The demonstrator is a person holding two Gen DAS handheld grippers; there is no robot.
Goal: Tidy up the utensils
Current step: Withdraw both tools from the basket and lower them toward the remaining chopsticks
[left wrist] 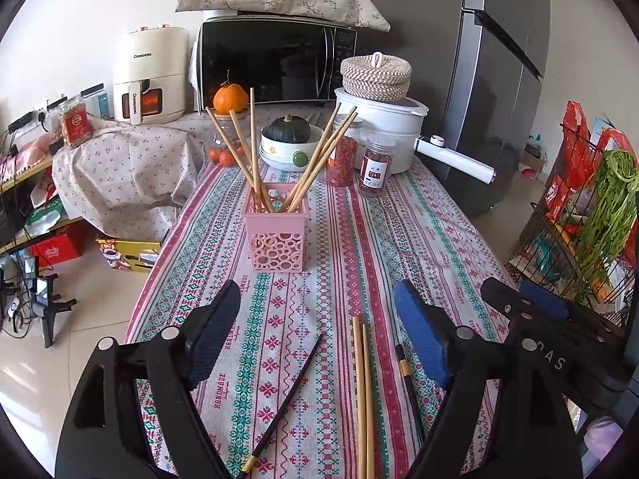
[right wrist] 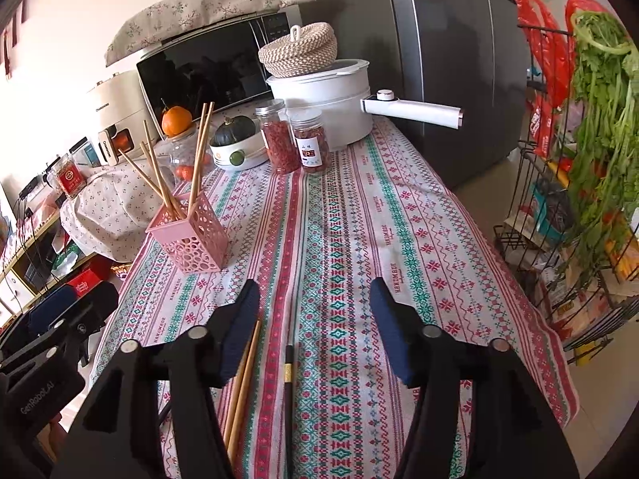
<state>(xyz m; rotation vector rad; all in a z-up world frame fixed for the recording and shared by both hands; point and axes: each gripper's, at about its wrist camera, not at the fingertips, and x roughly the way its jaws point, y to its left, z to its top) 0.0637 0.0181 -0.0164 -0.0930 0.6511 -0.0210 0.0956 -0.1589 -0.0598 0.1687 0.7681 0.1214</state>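
Note:
A pink perforated holder (left wrist: 276, 235) stands mid-table with several wooden chopsticks (left wrist: 315, 159) leaning out of it; it also shows in the right wrist view (right wrist: 191, 235). On the cloth near me lie a wooden chopstick pair (left wrist: 363, 395), a dark chopstick (left wrist: 285, 401) and another dark chopstick with a gold band (left wrist: 407, 383). My left gripper (left wrist: 315, 335) is open and empty above them. My right gripper (right wrist: 315, 327) is open and empty, over the banded dark chopstick (right wrist: 288, 391), with the wooden pair (right wrist: 241, 387) by its left finger.
A patterned tablecloth (right wrist: 399, 215) covers the table. At the back stand two jars (right wrist: 297, 139), a white pot (right wrist: 331, 95) with a long handle, a bowl holding a squash (left wrist: 287, 143), a microwave (left wrist: 275, 60) and an air fryer. A wire rack with greens (right wrist: 591, 151) stands to the right.

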